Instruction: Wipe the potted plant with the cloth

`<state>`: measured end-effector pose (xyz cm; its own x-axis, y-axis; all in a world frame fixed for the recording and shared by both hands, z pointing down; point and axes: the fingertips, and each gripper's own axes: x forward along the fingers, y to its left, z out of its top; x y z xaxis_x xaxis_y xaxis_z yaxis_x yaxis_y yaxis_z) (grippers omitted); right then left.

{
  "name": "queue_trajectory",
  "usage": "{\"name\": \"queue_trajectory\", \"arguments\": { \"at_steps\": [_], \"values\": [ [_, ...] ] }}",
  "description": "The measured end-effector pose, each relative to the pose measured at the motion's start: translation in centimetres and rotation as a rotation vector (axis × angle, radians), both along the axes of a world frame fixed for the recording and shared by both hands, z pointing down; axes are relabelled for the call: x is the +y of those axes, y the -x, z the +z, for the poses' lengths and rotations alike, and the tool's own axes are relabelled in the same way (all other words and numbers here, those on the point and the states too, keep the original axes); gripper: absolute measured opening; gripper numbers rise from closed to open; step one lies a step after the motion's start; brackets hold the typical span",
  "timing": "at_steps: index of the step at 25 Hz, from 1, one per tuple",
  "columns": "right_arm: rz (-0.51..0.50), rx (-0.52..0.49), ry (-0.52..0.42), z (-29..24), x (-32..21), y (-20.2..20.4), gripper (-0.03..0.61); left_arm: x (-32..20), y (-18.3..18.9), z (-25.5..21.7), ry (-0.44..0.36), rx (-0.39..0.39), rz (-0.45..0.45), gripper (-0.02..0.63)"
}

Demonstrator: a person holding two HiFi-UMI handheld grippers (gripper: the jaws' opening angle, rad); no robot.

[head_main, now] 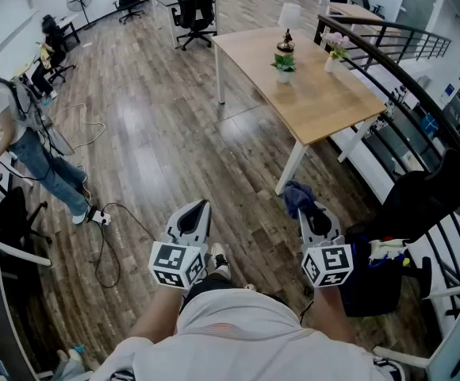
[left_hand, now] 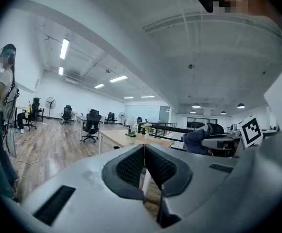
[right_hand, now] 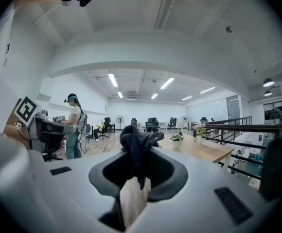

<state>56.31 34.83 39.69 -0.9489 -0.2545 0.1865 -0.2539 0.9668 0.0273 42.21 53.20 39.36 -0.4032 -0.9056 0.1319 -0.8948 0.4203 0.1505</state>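
Observation:
A small potted plant (head_main: 284, 63) with green leaves in a white pot stands on the wooden table (head_main: 309, 101) far ahead of me; it shows small in the left gripper view (left_hand: 131, 135) and the right gripper view (right_hand: 177, 139). My right gripper (head_main: 308, 209) is shut on a dark blue cloth (head_main: 297, 198), which bunches up out of the jaws (right_hand: 137, 144). My left gripper (head_main: 198, 211) is shut with nothing in it, its pads pressed together (left_hand: 143, 164). Both grippers hang over the wooden floor, well short of the table.
A vase of pale flowers (head_main: 333, 52) stands on the table's right side. A black railing (head_main: 404, 62) runs along the right. Office chairs (head_main: 193, 8) stand beyond the table. A person (head_main: 24, 145) stands at left by a desk, with cables (head_main: 103, 236) on the floor.

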Motion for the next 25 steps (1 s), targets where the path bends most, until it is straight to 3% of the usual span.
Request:
{"name": "queue_trajectory", "arguments": {
  "at_steps": [13, 17, 20, 25],
  "values": [
    [0.016, 0.032, 0.017, 1.6, -0.6, 0.0, 0.124, -0.1, 0.8, 1.1, 0.024, 0.024, -0.003, 0.017],
    [0.011, 0.043, 0.039, 2.5, -1.1, 0.9, 0.124, -0.6, 1.5, 1.8, 0.038, 0.032, -0.001, 0.017],
    [0.026, 0.021, 0.105, 2.9, -2.0, 2.0, 0.126, -1.1, 2.4, 2.2, 0.051, 0.043, 0.0, 0.017],
    [0.029, 0.031, 0.137, 3.6, -3.8, 5.2, 0.127, -2.1, 5.6, 3.0, 0.064, 0.062, -0.008, 0.017]
  ]
}}
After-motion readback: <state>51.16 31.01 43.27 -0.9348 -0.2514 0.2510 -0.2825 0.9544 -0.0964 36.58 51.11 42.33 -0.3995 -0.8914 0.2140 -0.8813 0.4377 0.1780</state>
